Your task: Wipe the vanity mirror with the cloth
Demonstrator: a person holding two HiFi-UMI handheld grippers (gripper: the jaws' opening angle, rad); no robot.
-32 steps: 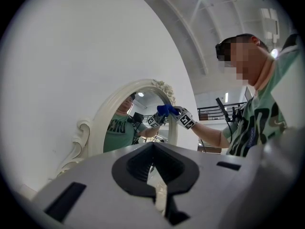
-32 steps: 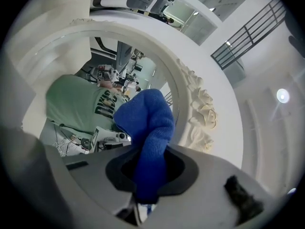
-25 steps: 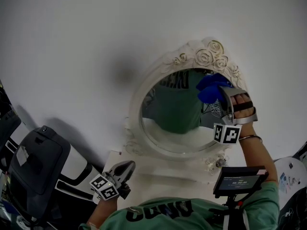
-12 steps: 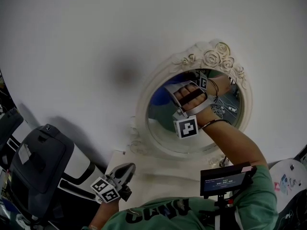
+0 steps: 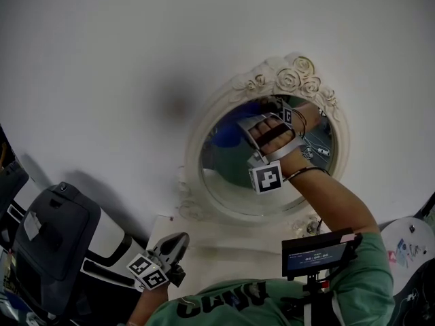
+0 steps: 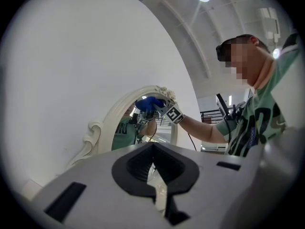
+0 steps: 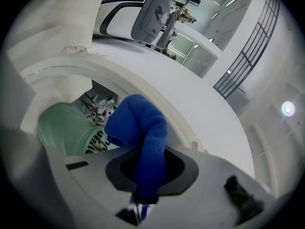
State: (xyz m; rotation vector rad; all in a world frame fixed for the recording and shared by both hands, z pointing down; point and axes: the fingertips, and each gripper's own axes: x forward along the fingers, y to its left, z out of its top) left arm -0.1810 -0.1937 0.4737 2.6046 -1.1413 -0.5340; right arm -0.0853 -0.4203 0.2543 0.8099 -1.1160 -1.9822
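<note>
Currently: right tool (image 5: 262, 114) clenched on blue cloth (image 7: 145, 137) at upper glass of vanity mirror (image 5: 228, 178). Cloth judged soft, light; bunched-middle grip suits. Glass fragile. Left tool (image 5: 175, 243) closed, empty, low.

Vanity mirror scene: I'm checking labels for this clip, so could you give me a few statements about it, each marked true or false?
The right gripper is shut on a blue cloth. True.
The cloth is at the bottom of the vanity mirror. False: it is near the top, by the carved roses.
The left gripper is touching the mirror too. False: it hangs low, apart from the mirror, jaws together and empty.
The mirror's frame is white and ornate. True.
</note>
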